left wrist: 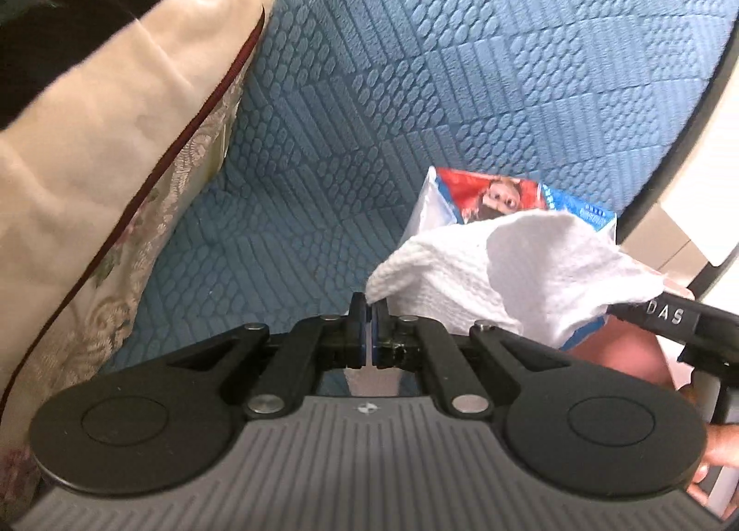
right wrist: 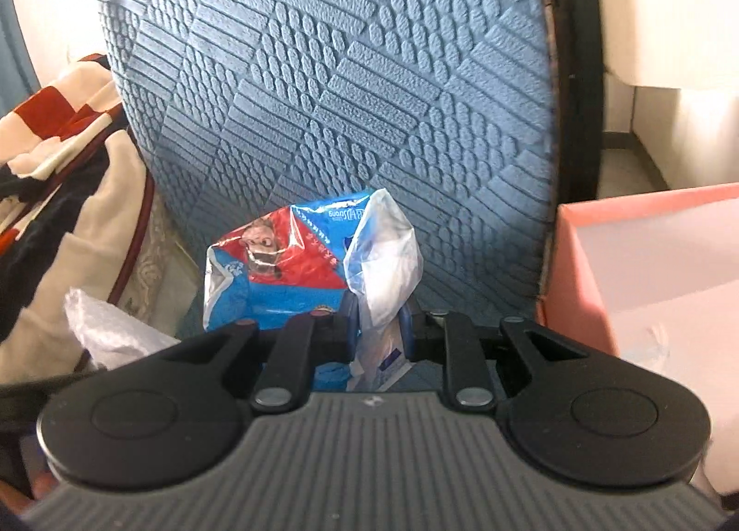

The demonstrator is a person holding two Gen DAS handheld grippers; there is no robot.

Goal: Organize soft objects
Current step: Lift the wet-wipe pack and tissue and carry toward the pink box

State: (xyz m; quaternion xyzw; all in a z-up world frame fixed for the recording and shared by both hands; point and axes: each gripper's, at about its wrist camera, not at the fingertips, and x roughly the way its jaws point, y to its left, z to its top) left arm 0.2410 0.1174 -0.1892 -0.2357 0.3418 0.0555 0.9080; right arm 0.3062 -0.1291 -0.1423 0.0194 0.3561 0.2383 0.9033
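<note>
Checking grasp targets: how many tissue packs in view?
1. The tissue pack sits against the blue cushion, its plastic end pinched in the right gripper; the left gripper pinches a white tissue from it. Others may be hidden.

One white paper towel (left wrist: 499,267), one red-and-blue printed plastic packet (right wrist: 277,272), one cream cushion with dark red piping (left wrist: 115,138), one pink box (right wrist: 646,263), one blue textured seat cover (left wrist: 462,69) and two grippers, left (left wrist: 368,314) and right (right wrist: 378,318)
</note>
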